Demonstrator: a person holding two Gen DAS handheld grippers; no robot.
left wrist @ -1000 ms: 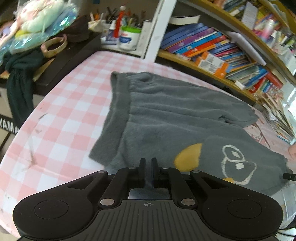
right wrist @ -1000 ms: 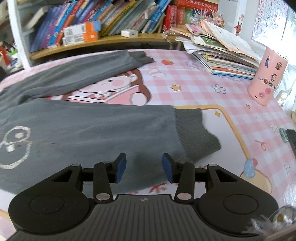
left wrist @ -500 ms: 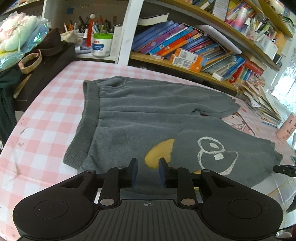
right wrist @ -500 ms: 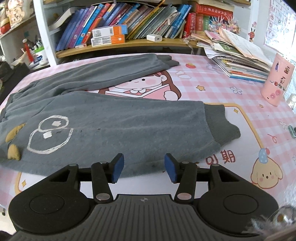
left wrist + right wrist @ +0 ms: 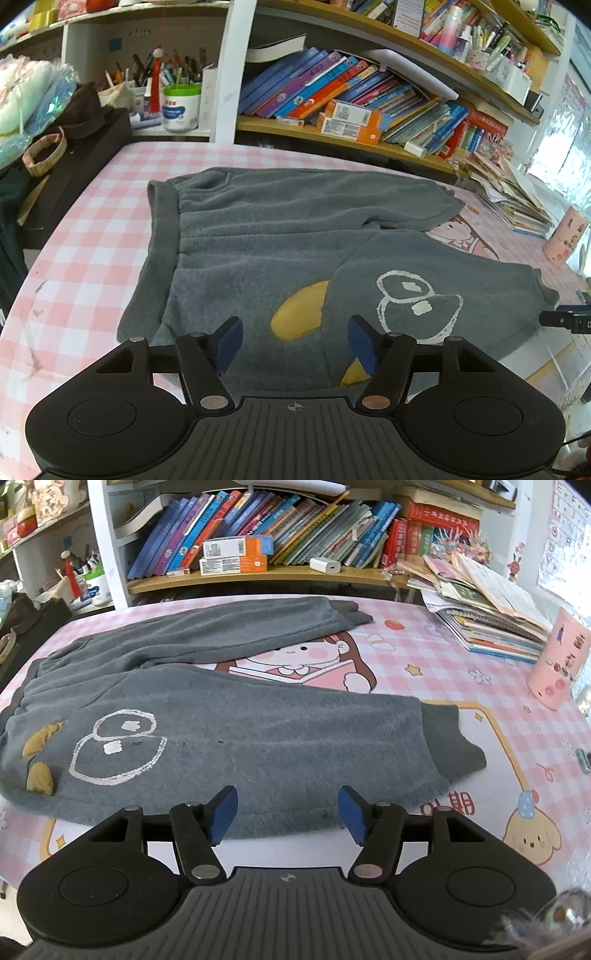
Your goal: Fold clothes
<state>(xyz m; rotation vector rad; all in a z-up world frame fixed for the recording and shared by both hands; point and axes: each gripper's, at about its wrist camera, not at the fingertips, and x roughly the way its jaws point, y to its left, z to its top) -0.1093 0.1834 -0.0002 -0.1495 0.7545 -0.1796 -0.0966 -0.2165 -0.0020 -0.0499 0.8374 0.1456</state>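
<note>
Here, grey fleece trousers [image 5: 258, 734] flat, legs apart.

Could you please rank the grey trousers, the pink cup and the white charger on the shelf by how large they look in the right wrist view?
1. grey trousers, by far the largest.
2. pink cup.
3. white charger, smallest, though it sits farther back, which shrinks it.
</note>
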